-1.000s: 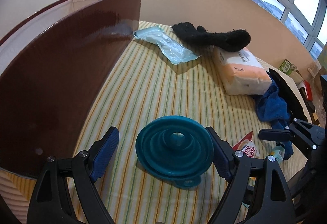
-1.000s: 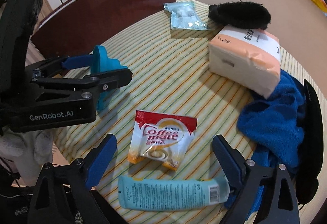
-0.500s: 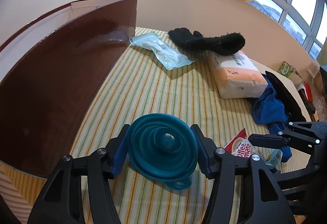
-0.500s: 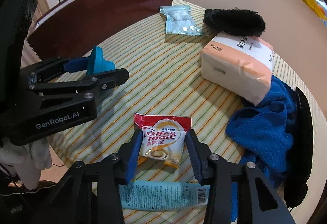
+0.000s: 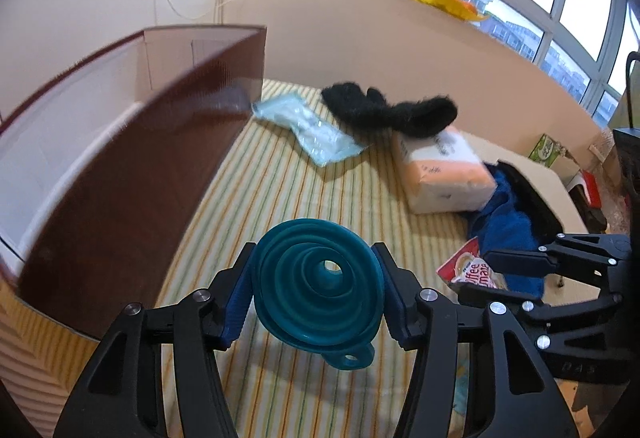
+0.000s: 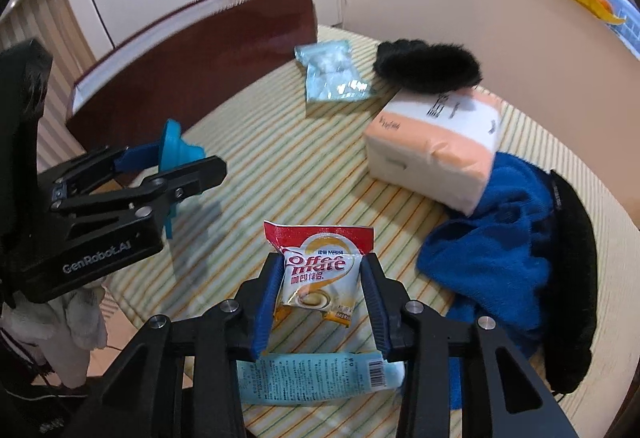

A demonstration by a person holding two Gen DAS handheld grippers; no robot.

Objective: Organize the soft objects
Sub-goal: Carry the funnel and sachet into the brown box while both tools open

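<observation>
Only right wrist shows tube point(image 6: 320, 378) beneath right claw point(image 6: 320, 302).

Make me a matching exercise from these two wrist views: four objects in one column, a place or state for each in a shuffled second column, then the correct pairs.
Objects
1. teal funnel
2. Coffee-mate sachet
3. black fuzzy item
4. light blue tube

Places or states
A. lying flat on the striped cloth, below the right gripper's fingers
B. clamped between the left gripper pads
C. resting against the top of the orange-and-white tissue pack
D. pinched between the right gripper pads

Pairs: 1-B, 2-D, 3-C, 4-A
</observation>
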